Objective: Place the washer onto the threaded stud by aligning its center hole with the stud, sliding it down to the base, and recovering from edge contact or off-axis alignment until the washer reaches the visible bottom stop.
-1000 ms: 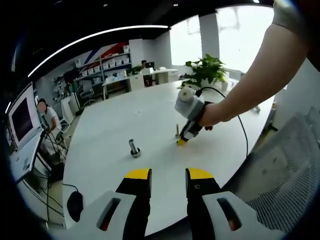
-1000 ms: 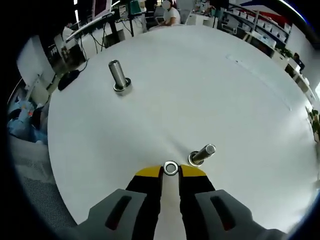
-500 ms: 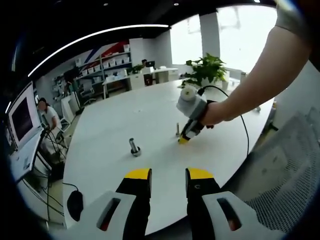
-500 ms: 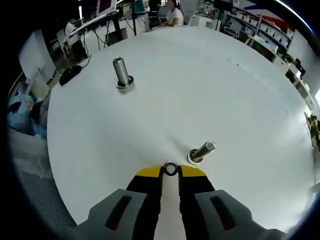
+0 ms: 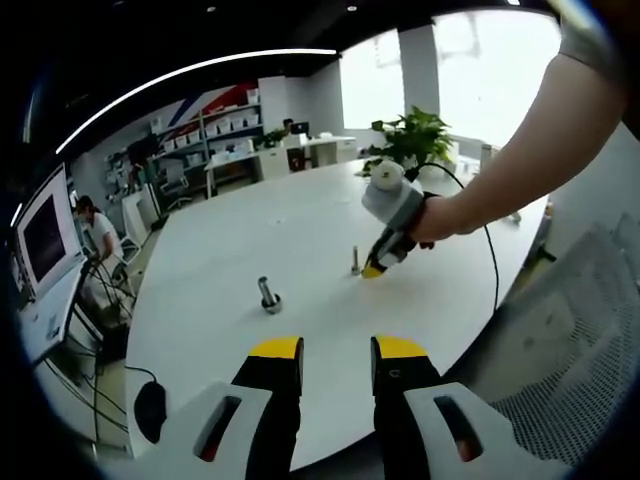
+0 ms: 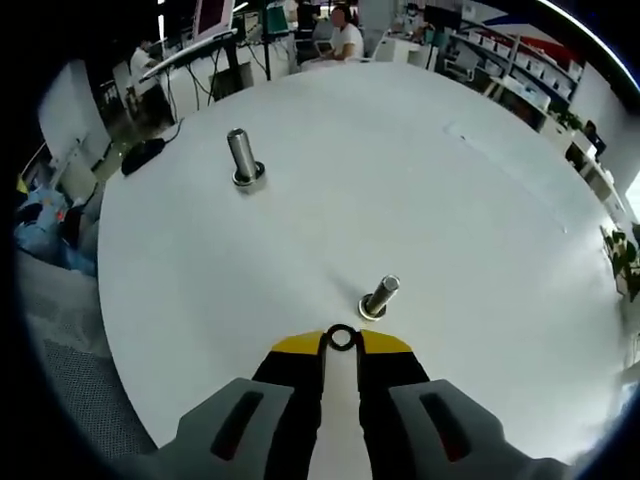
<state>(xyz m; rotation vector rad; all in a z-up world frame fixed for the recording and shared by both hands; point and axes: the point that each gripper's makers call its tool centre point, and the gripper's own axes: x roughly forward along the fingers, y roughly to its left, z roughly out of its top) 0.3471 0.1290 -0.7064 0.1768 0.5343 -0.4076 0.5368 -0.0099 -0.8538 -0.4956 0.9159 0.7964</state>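
- Left gripper view: the left gripper sticks up from the bottom, over the near edge of a big white table.
- Its two yellow-tipped jaws have a gap between them, and nothing is in the gap.
- A short fat bolt stands up on the table, a bit past the jaws.
- Farther back is a thin stud, also standing up.
- The right gripper comes in from the right, held by a person's hand. Its yellow tip is just beside the stud, on the right. I cannot tell from here if they touch.
- A green plant sits at the far side of the table.
- A person sits at a desk far off on the left.

- Right gripper view: the right gripper comes up from the bottom. Its jaws are squeezed onto a small washer, which sits at the tips with its hole showing.
- The stud is just past the tips and a bit to the right. It looks tilted from here. The washer is near it but not on it.
- The bolt stands well apart, up and to the left.
- The table is white and round.
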